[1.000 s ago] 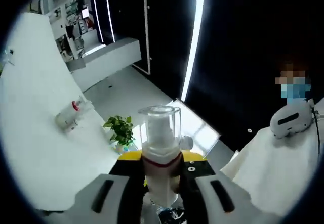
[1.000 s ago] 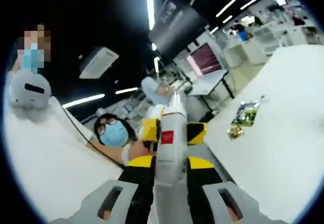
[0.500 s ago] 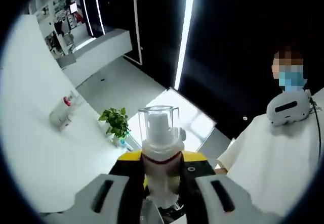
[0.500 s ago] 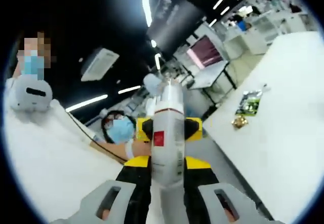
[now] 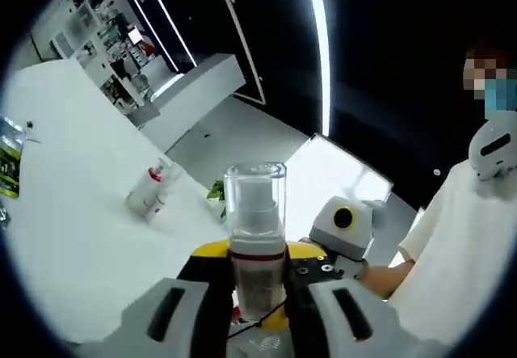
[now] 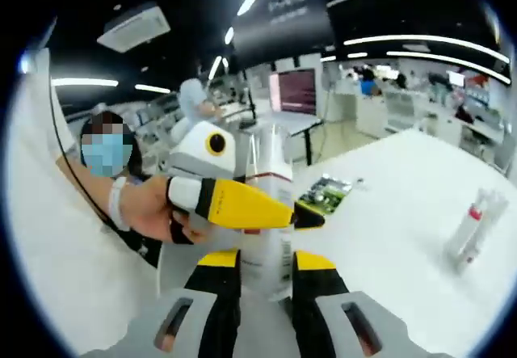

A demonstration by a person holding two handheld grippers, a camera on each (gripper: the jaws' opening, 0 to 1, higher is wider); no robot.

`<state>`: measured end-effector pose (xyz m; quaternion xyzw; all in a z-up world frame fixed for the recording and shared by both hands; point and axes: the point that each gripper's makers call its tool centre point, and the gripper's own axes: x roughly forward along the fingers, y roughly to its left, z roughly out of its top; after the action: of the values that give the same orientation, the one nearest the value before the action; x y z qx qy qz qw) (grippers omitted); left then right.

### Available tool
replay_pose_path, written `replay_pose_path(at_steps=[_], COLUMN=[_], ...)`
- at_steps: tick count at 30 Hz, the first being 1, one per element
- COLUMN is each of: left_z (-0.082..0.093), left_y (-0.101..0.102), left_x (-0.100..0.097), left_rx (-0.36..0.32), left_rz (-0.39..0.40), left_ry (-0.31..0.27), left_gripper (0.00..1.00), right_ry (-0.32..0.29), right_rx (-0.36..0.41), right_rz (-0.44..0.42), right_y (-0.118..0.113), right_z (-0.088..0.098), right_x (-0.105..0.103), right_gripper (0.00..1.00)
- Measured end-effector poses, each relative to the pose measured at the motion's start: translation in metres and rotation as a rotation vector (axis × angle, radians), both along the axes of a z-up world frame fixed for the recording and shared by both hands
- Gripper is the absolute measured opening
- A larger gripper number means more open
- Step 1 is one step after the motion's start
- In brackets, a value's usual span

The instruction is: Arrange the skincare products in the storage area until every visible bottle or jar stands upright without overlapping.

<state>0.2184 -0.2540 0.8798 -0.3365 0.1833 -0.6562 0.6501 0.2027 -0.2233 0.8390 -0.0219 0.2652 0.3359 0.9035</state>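
Bottles are in both grippers, so I judge the step in hand to be the carrying step: two products are lifted and not yet placed.

In the left gripper view, the left gripper (image 5: 257,309) has its jaws closed on a pump bottle (image 5: 256,241) with a clear cap. The bottle stands upright between the jaws, its cap rising well above them. Beyond the jaws and to their left, a small bottle with a red band (image 5: 149,194) is on the white table (image 5: 73,237), tilted or lying; I cannot tell which. Just past the jaws on their right, the other gripper (image 5: 343,229) comes in.

In the right gripper view, the right gripper (image 6: 260,309) grips a white bottle (image 6: 271,204) that rises straight up between its jaws. The left gripper (image 6: 230,204) crosses in front of this bottle, held by a hand (image 6: 149,208). Far to the right of the jaws, a slim clear bottle (image 6: 467,227) is on the table, leaning. Ahead of the jaws lies a green packet (image 6: 323,195).

The next move probably calls for lowering each bottle onto a bare part of the table, base down, apart from the others, before opening the jaws.
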Motion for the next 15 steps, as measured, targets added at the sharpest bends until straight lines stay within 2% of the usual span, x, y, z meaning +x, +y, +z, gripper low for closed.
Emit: replay_pose_path(at_steps=[5,10,12,14,15], left_z=[0.005,0.008,0.011,0.013,0.015], left_y=[0.001,-0.001,-0.001,-0.002,-0.002], left_x=[-0.004,-0.016,-0.02,-0.028,-0.032], left_rx=[-0.025,-0.041,-0.053,-0.063,-0.077], left_rz=[-0.021,-0.078,-0.091,-0.135,-0.152], left_ry=[0.011,-0.012,-0.02,-0.024,-0.038], left_gripper=[0.18,0.18,0.18,0.18,0.18], right_ry=[0.022,0.143,0.147,0.2,0.205], right_rx=[0.069,0.224,0.24,0.283,0.306], right_rz=[0.06,0.133,0.162,0.205,0.208], right_y=[-0.002,-0.001,-0.002,0.001,0.002], right_z=[0.006,0.01,0.013,0.014,0.017], right_x=[-0.005,-0.018,-0.02,-0.03,-0.031], right_gripper=[0.2,0.2,0.19,0.2,0.2])
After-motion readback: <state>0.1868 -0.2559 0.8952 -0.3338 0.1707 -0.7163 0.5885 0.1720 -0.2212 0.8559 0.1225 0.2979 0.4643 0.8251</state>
